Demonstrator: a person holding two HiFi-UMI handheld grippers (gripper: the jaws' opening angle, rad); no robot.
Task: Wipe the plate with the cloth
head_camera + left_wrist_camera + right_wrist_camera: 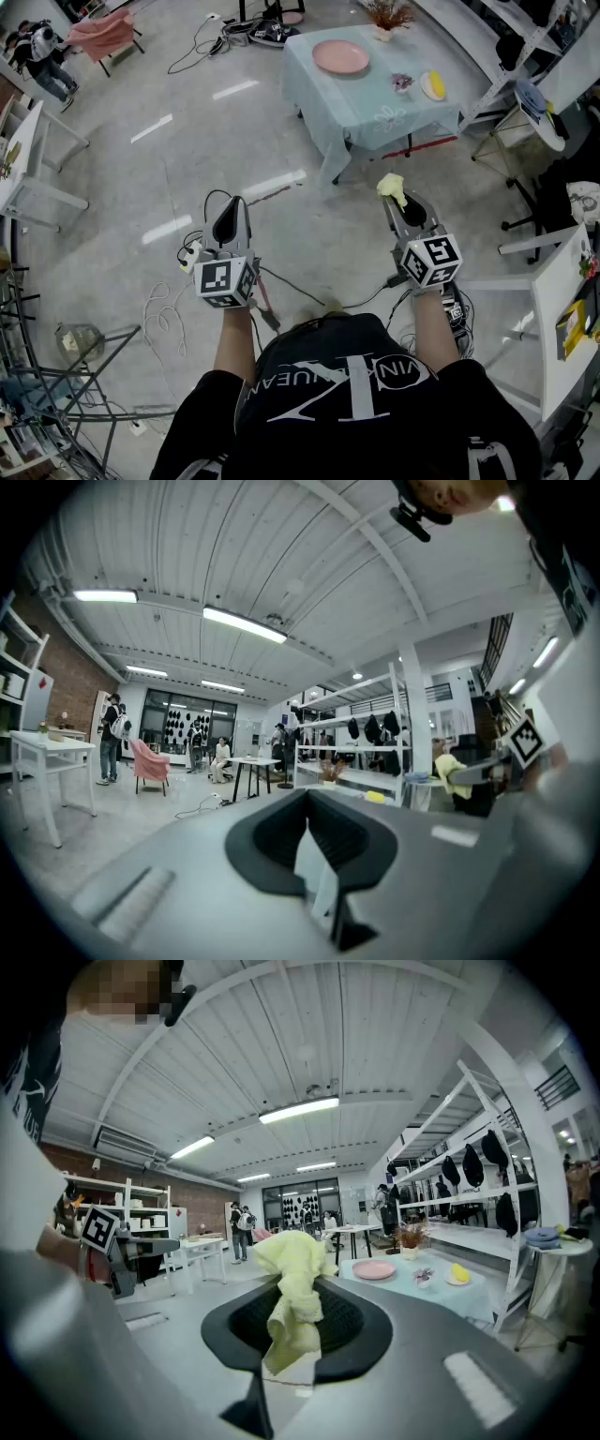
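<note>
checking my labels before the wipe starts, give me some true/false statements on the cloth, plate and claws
1. The right claw is shut on the yellow cloth. True.
2. The cloth is rubbing the pink plate. False: the plate lies untouched on the table, well ahead of both claws.
3. The left claw holds a sponge. False: its jaws are together with nothing between them.
4. A yellow item lies on the same table as the plate. True.
</note>
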